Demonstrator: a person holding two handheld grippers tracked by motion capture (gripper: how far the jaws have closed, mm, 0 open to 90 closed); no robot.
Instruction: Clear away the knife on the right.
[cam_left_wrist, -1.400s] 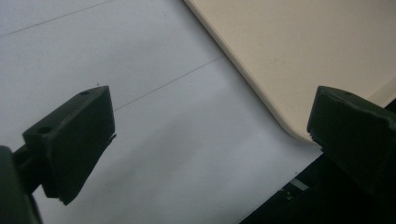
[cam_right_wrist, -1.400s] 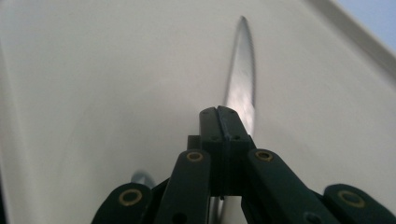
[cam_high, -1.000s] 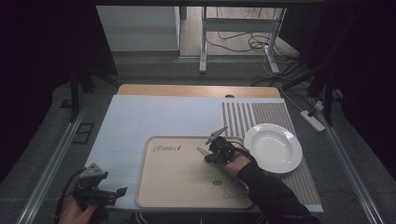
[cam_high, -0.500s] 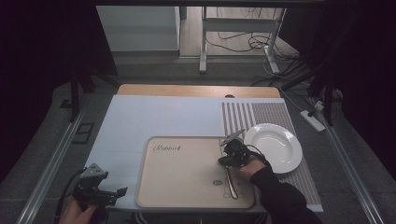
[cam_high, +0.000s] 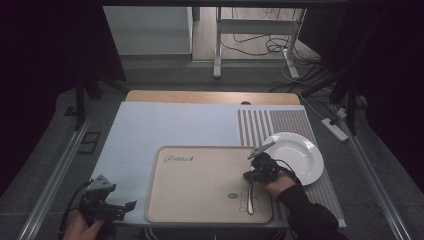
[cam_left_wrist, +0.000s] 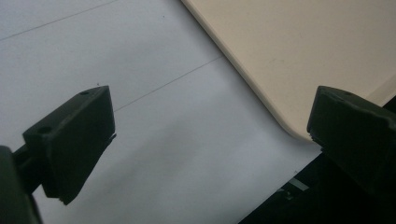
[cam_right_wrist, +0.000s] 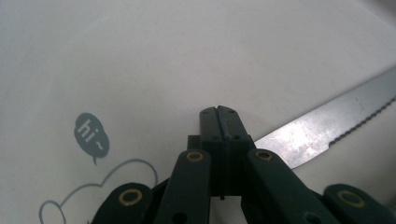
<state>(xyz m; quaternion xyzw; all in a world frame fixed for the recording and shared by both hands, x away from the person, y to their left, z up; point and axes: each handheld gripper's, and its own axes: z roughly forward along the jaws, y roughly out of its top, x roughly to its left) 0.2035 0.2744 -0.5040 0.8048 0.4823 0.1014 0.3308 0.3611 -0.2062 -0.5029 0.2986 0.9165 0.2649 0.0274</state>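
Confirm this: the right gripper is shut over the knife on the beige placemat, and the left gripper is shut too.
Not quite: the left gripper is open, jaws wide apart in the left gripper view. The right gripper is indeed shut, over the knife on the beige placemat.

beige tray (cam_high: 200, 185), white plate (cam_high: 300, 150), striped mat (cam_high: 260, 127)

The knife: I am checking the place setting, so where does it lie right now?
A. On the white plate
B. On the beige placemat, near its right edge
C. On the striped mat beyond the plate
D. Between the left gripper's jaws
B. The high view shows the knife lying on the beige placemat near its right edge, left of the white plate; the right gripper view shows its serrated blade on the mat beside the shut right gripper.
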